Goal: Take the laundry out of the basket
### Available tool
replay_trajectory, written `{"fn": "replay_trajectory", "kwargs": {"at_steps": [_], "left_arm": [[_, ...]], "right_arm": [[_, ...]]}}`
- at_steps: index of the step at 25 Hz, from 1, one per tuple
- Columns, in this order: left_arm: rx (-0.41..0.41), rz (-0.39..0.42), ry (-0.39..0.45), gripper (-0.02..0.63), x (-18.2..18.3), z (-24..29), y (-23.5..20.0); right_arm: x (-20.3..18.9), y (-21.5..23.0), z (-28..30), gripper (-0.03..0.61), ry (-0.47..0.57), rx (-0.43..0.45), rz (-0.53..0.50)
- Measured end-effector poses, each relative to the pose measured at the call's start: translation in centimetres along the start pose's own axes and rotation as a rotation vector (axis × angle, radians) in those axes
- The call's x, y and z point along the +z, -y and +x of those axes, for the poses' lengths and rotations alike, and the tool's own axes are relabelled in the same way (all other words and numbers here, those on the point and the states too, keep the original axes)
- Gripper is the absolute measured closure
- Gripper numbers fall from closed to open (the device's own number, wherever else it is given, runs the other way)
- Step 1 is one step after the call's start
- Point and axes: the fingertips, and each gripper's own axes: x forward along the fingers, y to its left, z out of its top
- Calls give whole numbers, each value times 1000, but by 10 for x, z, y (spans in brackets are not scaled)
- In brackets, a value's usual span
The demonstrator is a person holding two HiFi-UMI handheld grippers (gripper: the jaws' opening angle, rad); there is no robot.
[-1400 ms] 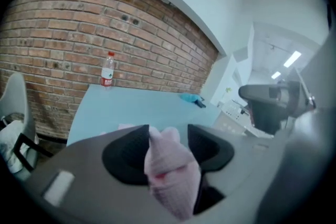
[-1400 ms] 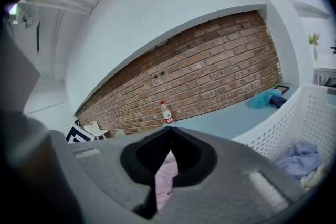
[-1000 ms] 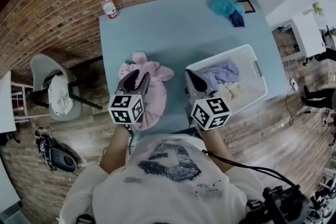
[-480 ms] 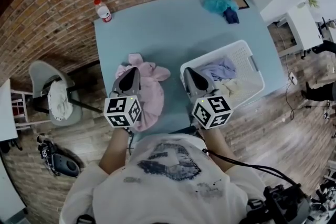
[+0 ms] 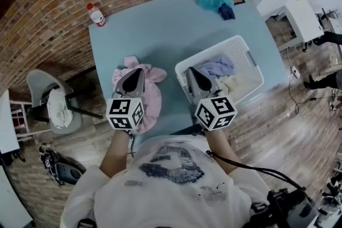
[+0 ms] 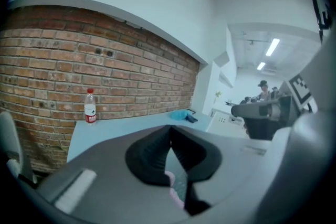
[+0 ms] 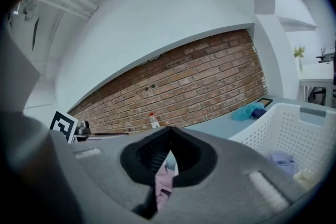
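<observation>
Since the 2 pairs of jaws stand closed, tips together, test each grip before lifting: left gripper and right gripper show the pink garment low in the gap, pinch unclear. It lies on the table, just left of the basket; lilac & cream laundry sits inside, so next reach R, open wide, bite 1 pc deep.

Bright, even light, soft shadows. Strip lights glow at two o'clock. Fisheye edges darken; close foreground perhaps blurred.
</observation>
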Motion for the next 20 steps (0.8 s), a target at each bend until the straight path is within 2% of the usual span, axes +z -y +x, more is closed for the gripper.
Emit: {"fn": "replay_trajectory", "kwargs": {"at_steps": [5, 12, 20], "left_arm": [[-74, 45, -22, 623, 8, 26, 46], [-165, 109, -52, 623, 22, 80, 128], [-277, 171, -183, 620, -8, 145, 227]], "right_arm": [[11, 39, -27, 581, 22, -57, 13], [27, 122, -73, 581, 48, -136, 51], [40, 213, -122, 581, 68, -183, 81]]}}
